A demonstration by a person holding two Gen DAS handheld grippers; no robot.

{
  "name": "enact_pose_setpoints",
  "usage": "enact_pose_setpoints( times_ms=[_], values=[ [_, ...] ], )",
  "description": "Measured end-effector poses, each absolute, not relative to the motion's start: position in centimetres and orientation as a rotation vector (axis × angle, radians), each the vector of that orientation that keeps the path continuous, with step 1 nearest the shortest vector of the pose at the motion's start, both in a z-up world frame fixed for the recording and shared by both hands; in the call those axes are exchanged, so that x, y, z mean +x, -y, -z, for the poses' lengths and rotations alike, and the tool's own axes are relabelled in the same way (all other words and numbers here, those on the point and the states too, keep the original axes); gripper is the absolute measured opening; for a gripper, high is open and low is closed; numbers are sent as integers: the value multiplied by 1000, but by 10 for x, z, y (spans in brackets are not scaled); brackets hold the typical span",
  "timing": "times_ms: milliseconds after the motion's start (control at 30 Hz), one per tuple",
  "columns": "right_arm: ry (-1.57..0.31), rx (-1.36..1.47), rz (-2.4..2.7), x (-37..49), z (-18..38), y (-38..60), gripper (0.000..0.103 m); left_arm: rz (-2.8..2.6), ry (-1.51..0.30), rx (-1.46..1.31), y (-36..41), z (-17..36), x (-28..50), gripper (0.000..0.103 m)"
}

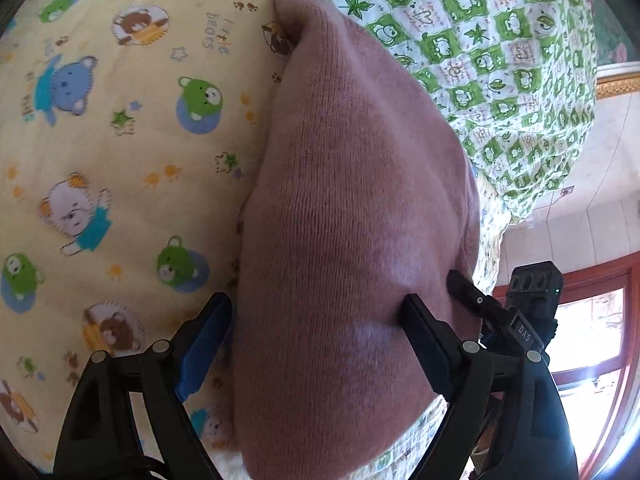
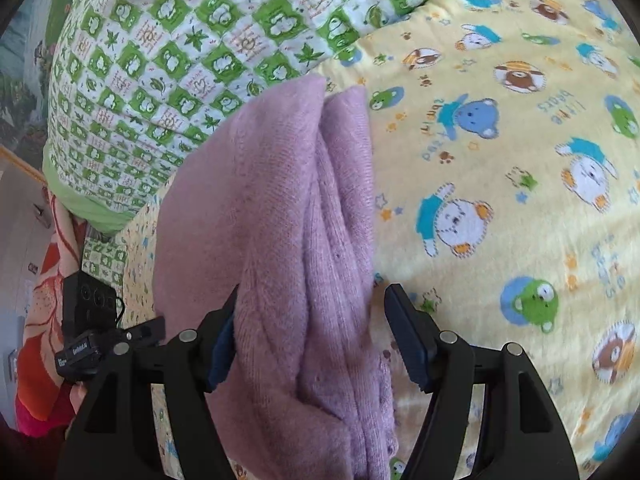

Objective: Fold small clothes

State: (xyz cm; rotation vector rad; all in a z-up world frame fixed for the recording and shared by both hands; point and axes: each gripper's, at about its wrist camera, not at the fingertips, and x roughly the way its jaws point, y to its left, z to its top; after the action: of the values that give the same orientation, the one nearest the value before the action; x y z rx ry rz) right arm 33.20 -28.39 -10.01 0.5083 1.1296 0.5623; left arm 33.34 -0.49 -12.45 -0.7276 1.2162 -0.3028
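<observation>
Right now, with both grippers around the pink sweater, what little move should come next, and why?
Probably close the left gripper and the right gripper on the pink sweater. Both look open, with the bunched knit lying between their fingers on the yellow bear sheet, so nothing seems held yet. A firm pinch would let them lift and fold it.

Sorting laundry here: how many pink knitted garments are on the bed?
1. The pink sweater lies on the yellow bear sheet beside the green quilt, between both grippers' open fingers. Others may be hidden.
</observation>
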Motion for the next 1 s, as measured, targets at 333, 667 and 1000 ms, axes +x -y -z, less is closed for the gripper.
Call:
enact_pose_setpoints(
  times_ms=[333, 667, 1000],
  values=[
    [-1163, 615, -628, 334, 112, 281, 36, 374, -1166, -802, 9, 132, 337, 51],
    [-1057, 649, -698, 304, 63, 255, 31, 368, -1009, -778, -21, 70, 295, 43],
    [-999, 569, -869, 264, 16, 165, 31, 243, -901, -746, -111, 21, 203, 43]
  ],
)
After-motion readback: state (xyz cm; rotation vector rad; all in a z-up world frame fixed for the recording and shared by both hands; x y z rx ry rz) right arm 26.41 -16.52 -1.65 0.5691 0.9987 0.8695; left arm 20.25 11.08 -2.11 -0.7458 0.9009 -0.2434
